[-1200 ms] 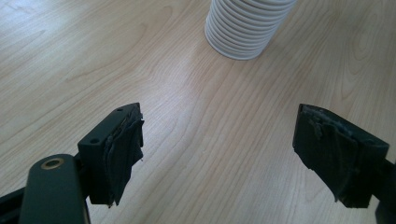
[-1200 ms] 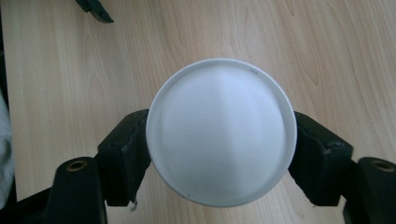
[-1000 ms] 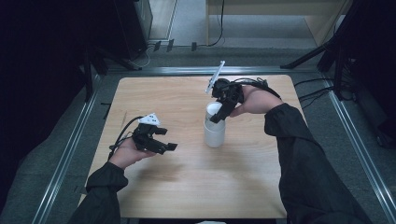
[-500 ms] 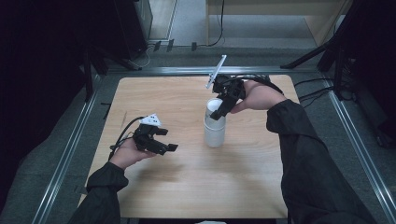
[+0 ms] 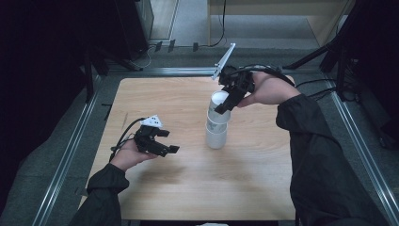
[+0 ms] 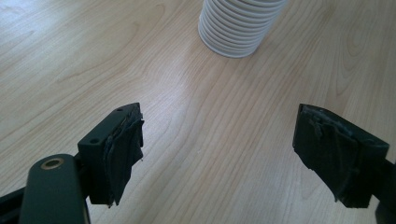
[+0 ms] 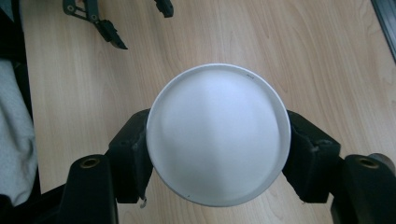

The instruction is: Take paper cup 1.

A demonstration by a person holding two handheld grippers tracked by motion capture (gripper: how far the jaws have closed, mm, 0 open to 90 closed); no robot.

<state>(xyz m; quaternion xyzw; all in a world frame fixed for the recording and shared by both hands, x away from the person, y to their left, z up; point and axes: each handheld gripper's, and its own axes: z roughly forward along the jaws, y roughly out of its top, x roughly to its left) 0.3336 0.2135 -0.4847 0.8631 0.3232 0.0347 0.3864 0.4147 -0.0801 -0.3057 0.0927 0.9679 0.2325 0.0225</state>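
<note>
White ribbed plastic cup (image 7: 218,134), upside down with its flat round base facing the right gripper's camera, sits squarely between the two black fingers (image 7: 133,154) of the right gripper (image 5: 225,104), one pad pressed on each side of its wall. Right fingers have just been closing, with this cup between them, and now clamp it. From the high view the held cup (image 5: 219,107) is tilted and lifted partly off the top of the stack of white ribbed plastic cups (image 5: 216,133), which stands upside down on the light wooden bench (image 5: 188,188) near its middle; whether the lifted cup's rim touches the stack I cannot tell. Right hand (image 5: 266,88) comes in from the far right side of the bench.

Left gripper (image 5: 164,141) is held low over the bench, well to the left of the stack, pointing toward it. Its fingers (image 6: 119,151) stand wide apart with nothing between them, only bare wood below. The stack (image 6: 238,25) is ahead of them, well apart.
</note>
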